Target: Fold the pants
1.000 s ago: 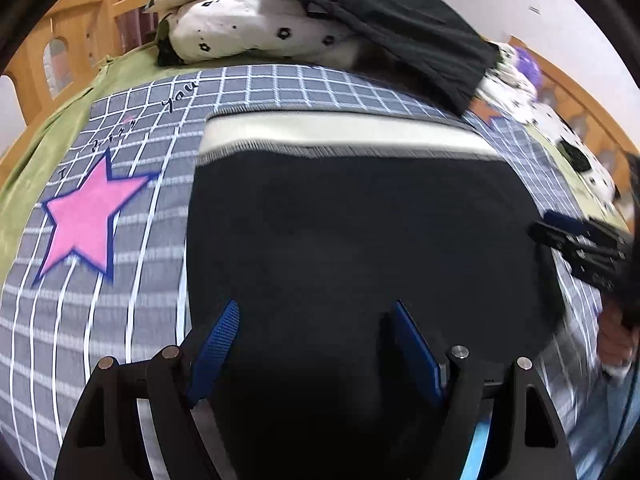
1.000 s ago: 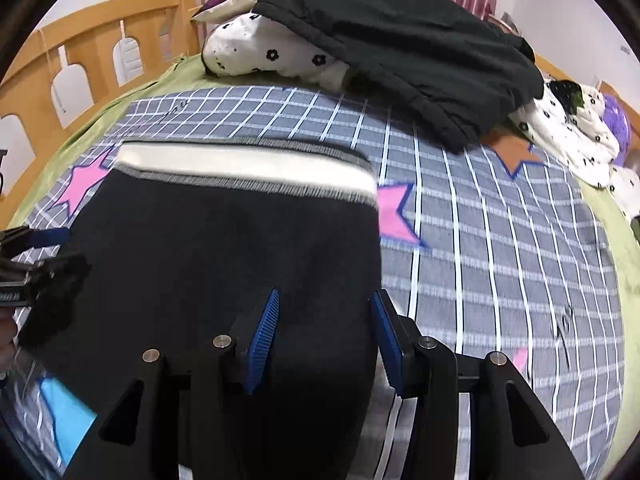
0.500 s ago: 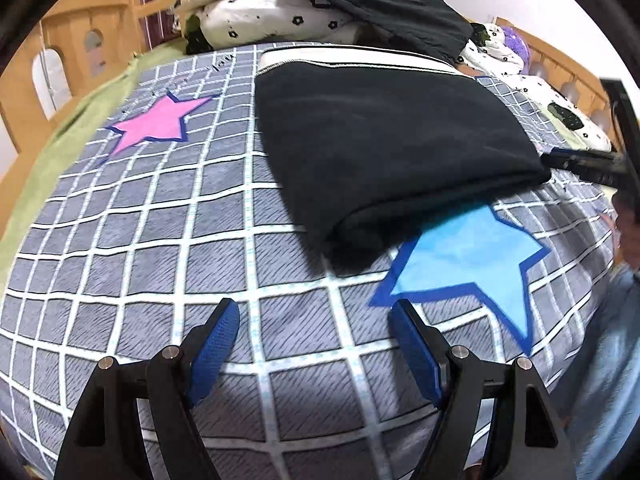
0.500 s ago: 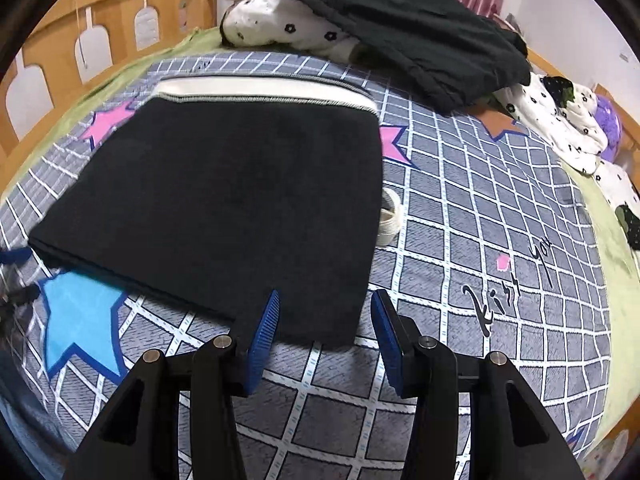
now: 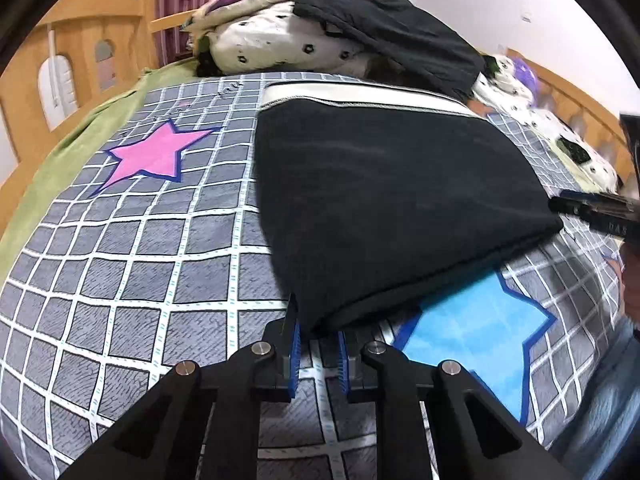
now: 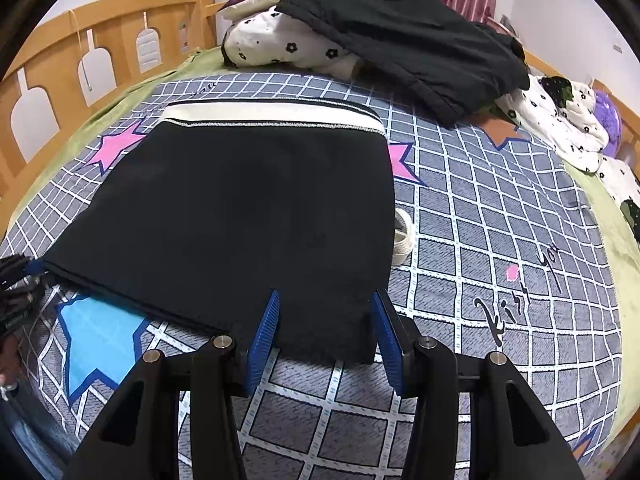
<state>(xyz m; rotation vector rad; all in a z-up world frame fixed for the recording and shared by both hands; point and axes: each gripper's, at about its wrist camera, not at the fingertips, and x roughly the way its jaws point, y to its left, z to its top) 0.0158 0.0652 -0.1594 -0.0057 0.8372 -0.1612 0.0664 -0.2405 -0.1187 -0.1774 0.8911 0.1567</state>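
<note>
Pants: black knit pants with a cream waistband [image 6: 240, 216], lying flat on the bed as a folded rectangle, waistband at the far side, folded edge near both grippers.

Bed: grey checked bedspread with pink and blue stars [image 6: 500, 208], bearing the pants near its middle; smooth enough to serve as the folding surface.

Left gripper: [image 5: 317, 354] low over the bedspread at the pants' near left corner, blue pads drawn close together with a narrow gap left; corner of the fabric [image 5: 320, 320] just ahead of the tips, apparently not pinched, though hard to tell for certain.

Right gripper: [image 6: 325, 336] released, blue pads spread wide on either side of the near right corner of the pants, nothing held; placed there likely to close on that corner.

Reason for placement: one gripper at each near corner, probably so both ends of the folded edge can be lifted evenly and carried toward the waistband.

Step in hand: judged to be lining up a grasp for a further fold; pants already reduced to a short rectangle, so well along.

Risk: thick layered edge may slip, or only the top layer get caught.

Nearby: small white ring-shaped roll [image 6: 402, 238] touching the pants' right edge; pile of white flower-print bedding and dark clothes [image 6: 360, 28] at the far end, well apart.
</note>
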